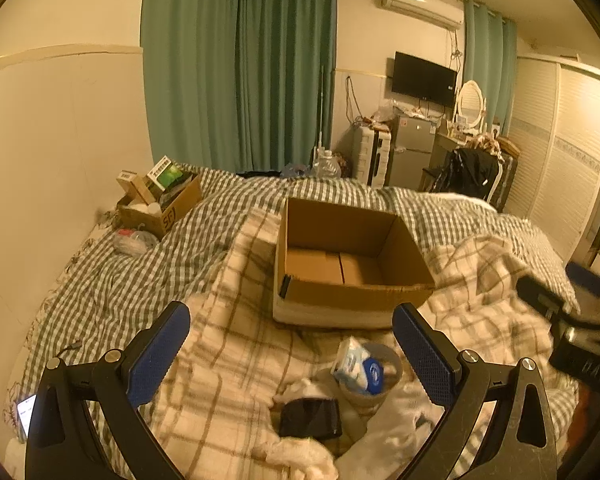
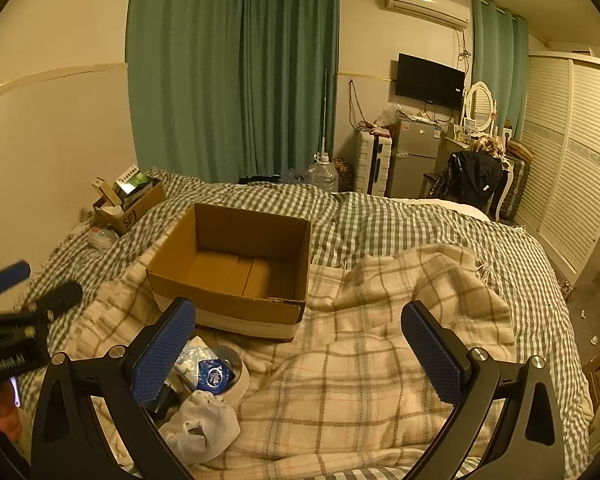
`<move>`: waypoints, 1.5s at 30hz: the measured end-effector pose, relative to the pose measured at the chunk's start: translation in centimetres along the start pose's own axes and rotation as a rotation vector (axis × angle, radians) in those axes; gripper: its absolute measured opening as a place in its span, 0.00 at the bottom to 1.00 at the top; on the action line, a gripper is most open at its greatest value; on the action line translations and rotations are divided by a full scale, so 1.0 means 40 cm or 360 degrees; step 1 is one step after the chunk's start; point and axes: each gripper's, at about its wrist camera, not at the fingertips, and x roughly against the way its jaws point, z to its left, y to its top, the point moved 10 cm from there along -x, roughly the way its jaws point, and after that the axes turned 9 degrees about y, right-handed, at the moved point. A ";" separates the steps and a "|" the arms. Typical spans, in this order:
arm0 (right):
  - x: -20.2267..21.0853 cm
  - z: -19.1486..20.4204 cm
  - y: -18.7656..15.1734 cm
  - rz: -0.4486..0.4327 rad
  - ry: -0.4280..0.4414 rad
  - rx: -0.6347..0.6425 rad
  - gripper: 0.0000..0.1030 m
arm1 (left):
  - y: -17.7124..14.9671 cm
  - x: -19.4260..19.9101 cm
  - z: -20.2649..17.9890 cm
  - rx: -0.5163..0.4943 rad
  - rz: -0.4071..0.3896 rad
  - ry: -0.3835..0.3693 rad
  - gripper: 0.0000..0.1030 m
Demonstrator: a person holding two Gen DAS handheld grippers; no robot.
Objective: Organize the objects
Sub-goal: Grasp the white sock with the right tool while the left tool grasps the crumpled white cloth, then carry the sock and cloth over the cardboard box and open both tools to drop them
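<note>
both tongs gape, gripping nothing: the tissue pack [image 1: 359, 368] in its tape roll [image 1: 388, 364] lies between the left tongs [image 1: 291, 354], just left of the right tongs [image 2: 300, 354]; cardboard box [image 2: 236, 264] beyond.

Layout, referenced to the cardboard box [image 1: 350, 256]

Box sits on the blanket [image 1: 228, 352]; tape roll [image 1: 374, 376] before it, tissue pack [image 1: 360, 366] in the roll, wallet [image 1: 310, 418] and sock [image 2: 200, 426] nearer still; second box [image 1: 160, 204] behind-left.

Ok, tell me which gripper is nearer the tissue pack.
Left. The tissue pack lies just ahead between the left gripper fingers; it sits off by the left finger of the right gripper.
</note>
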 end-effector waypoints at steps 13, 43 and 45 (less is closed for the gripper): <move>0.031 0.022 -0.086 0.0125 0.0002 0.0066 1.00 | -0.227 -0.039 0.039 -0.0113 0.0296 0.0127 1.00; -0.210 0.218 -0.396 0.0764 0.0365 0.0064 0.65 | -0.326 -0.091 0.025 -0.0106 0.0421 -0.0095 0.11; -0.202 0.223 -0.392 0.0751 0.0380 0.0074 0.57 | -0.322 -0.084 0.023 -0.0104 0.0417 -0.0096 0.11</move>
